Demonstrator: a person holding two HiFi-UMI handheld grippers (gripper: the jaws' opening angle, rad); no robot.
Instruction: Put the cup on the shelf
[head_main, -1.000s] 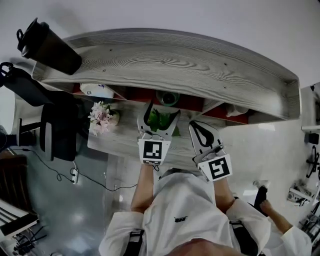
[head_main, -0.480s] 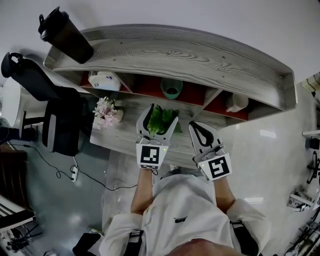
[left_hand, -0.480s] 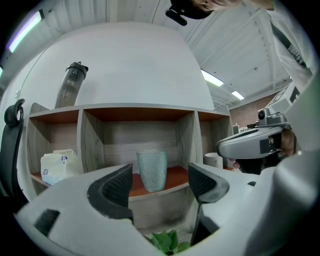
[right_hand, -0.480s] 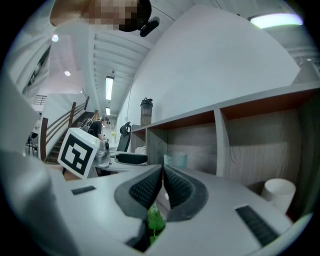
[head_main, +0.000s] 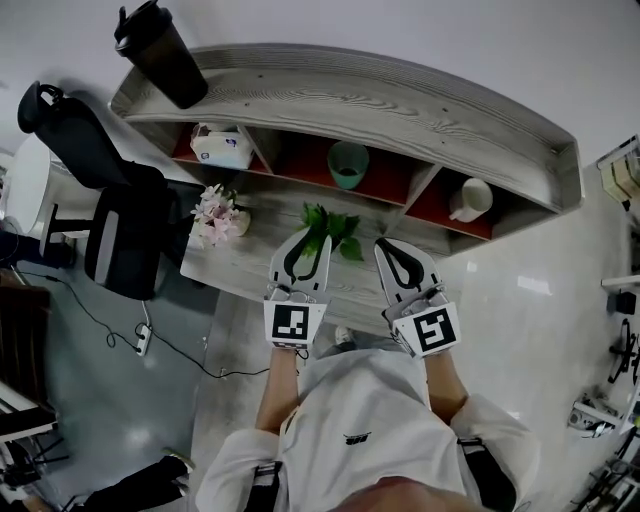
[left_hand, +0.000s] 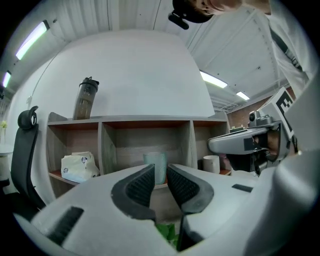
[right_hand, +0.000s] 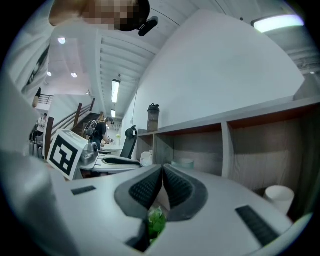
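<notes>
A pale green cup (head_main: 348, 163) stands upright in the middle compartment of the wooden shelf (head_main: 400, 110); it also shows as the cup (left_hand: 154, 159) straight ahead in the left gripper view and the cup (right_hand: 183, 163) in the right gripper view. My left gripper (head_main: 315, 240) hovers over the desk, well short of the shelf. Its jaws are closing, a narrow gap remains, and nothing is between them (left_hand: 161, 167). My right gripper (head_main: 388, 246) sits beside it, shut and empty (right_hand: 163, 167).
A white mug (head_main: 467, 200) occupies the right compartment and a tissue pack (head_main: 222, 146) the left. A black bottle (head_main: 160, 52) stands on the shelf top. On the desk (head_main: 250, 270) are a green plant (head_main: 330, 228) and a flower pot (head_main: 215, 213). A black chair (head_main: 110, 215) is at left.
The left gripper's jaws have narrowed from wide open to nearly together. Both grippers have drawn back from the shelf, and the green cup stays in the middle compartment.
</notes>
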